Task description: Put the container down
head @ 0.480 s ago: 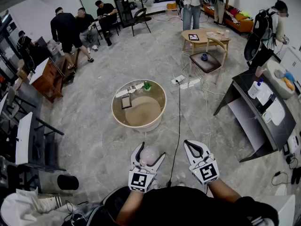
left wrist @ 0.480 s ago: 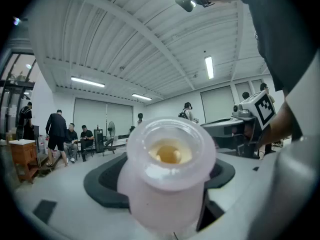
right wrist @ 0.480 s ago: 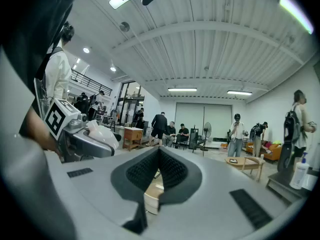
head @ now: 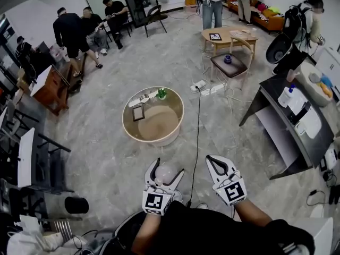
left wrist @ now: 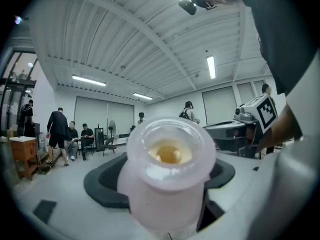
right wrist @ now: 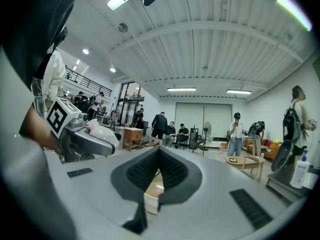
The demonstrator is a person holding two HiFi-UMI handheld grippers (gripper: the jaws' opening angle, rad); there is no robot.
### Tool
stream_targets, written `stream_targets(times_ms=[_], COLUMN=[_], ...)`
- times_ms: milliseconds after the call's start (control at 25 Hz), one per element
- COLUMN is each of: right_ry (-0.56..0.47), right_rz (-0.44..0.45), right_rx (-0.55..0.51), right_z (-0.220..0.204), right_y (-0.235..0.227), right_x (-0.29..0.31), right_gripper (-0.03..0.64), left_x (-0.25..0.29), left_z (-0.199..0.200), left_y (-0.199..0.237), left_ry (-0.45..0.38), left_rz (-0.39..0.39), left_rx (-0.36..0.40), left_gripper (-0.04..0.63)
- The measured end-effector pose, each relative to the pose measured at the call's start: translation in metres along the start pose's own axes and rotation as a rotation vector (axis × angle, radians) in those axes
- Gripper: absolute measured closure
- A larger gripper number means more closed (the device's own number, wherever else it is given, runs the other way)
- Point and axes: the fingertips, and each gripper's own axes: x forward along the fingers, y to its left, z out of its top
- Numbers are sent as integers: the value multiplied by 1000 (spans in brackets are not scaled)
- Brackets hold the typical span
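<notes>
- Grey marbled floor fills a wide hall under a ribbed white ceiling.
- Far left, a wooden desk stands near a group of people in black.
- In the middle is a round bench with a small dark frame on top; a black cable runs past its right side.
- Near, the left gripper is clamped on the pale pink container, held in the air over the floor on the near side of the round bench.
- Just to its right, the right gripper has its jaws together on nothing.
- Each gripper's cube bears a black-and-white square marker, with no letters.
- On the right, a dark bench carries a bottle; its label is too small to read.
- Far right are a wooden table and an orange sofa.
</notes>
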Motion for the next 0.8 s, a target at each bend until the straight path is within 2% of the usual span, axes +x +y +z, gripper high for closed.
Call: stream_targets(times_ms=[400, 800], right_ry=[0, -10], right_rz=[34, 74], right_rx=[-26, -16], right_z=[5, 23], right_y=[-36, -63], right_x=[73, 201], right_gripper=[618, 618], left_x=[65, 122], left_z=[2, 11], left_y=[62, 170], left_ry=[-15, -11], left_rz=[6, 32], left_rx=[-24, -27], left_gripper=[181, 181])
